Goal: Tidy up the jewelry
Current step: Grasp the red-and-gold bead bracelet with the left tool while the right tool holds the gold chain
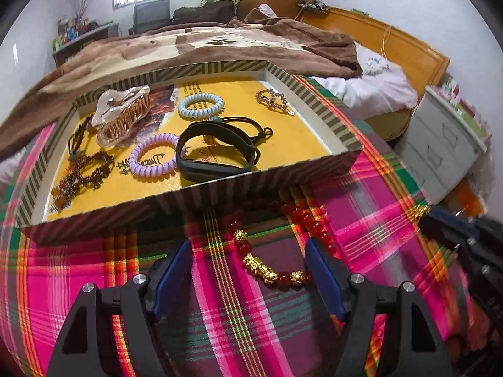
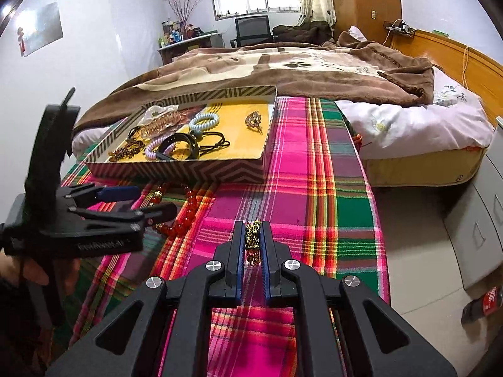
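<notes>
A small gold chain piece [image 2: 253, 235] is pinched in the right tool [image 2: 252, 240], the red bead bracelet [image 1: 283, 251] on the desk [image 1: 361, 251] is straddled by the wide left tool [image 1: 248, 251], and closing, then transfer to the striped tray [image 1: 195, 198], is judged next.

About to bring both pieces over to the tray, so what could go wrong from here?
1. The right gripper pinches the gold chain only at its tips; the chain could slip out.
2. The left gripper straddles one part of the red bead bracelet lying against the striped tray; closing may miss the beads.
</notes>
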A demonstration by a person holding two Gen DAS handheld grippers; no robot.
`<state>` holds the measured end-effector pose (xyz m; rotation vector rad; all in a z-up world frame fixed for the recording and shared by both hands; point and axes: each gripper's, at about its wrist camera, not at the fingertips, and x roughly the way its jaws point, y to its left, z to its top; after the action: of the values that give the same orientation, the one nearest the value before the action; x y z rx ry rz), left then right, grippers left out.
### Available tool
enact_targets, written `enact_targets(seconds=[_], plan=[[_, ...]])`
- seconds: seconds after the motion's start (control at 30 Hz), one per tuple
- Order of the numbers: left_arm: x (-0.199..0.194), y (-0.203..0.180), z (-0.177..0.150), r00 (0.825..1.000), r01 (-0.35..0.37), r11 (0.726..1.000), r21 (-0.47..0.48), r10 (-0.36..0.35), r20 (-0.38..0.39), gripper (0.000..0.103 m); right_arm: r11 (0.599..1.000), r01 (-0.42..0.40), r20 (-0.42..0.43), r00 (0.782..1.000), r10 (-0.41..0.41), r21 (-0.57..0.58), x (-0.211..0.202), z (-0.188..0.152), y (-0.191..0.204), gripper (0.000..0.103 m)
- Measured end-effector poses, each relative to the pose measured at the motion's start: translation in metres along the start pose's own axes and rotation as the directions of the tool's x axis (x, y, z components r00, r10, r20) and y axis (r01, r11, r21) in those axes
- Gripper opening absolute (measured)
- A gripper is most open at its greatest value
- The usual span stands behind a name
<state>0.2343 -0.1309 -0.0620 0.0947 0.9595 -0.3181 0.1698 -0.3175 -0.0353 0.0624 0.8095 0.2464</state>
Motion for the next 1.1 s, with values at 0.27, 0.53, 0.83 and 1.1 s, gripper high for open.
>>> enact_targets(seconds=[0.27,0.53,0.83,1.1], plan=[[-0.003,-0.014,0.000,0.997,-0.073,0.995,0.063,0.073,0.013,0.011,1.000,-0.010,0.002,1.000,0.010,0.006,0.001,0.001,0.000,0.009],[-0.009,-0.009,-0.004,0.999,-0.027,0.999,0.021,0.026,0.025,0.010,1.000,-0.013,0.008,1.000,0.013,0.010,0.001,0.001,0.002,0.009],[-0.034,-0.013,0.000,0.995,0.001,0.999,0.038,-0.005,0.097,0.010,1.000,-0.016,0.021,1.000,0.016,0.014,-0.004,0.001,0.002,0.009],[-0.062,-0.014,0.006,0.987,0.027,0.998,0.050,-0.034,0.159,0.010,1.000,-0.014,0.041,0.999,0.013,0.010,-0.012,0.006,0.006,0.009]])
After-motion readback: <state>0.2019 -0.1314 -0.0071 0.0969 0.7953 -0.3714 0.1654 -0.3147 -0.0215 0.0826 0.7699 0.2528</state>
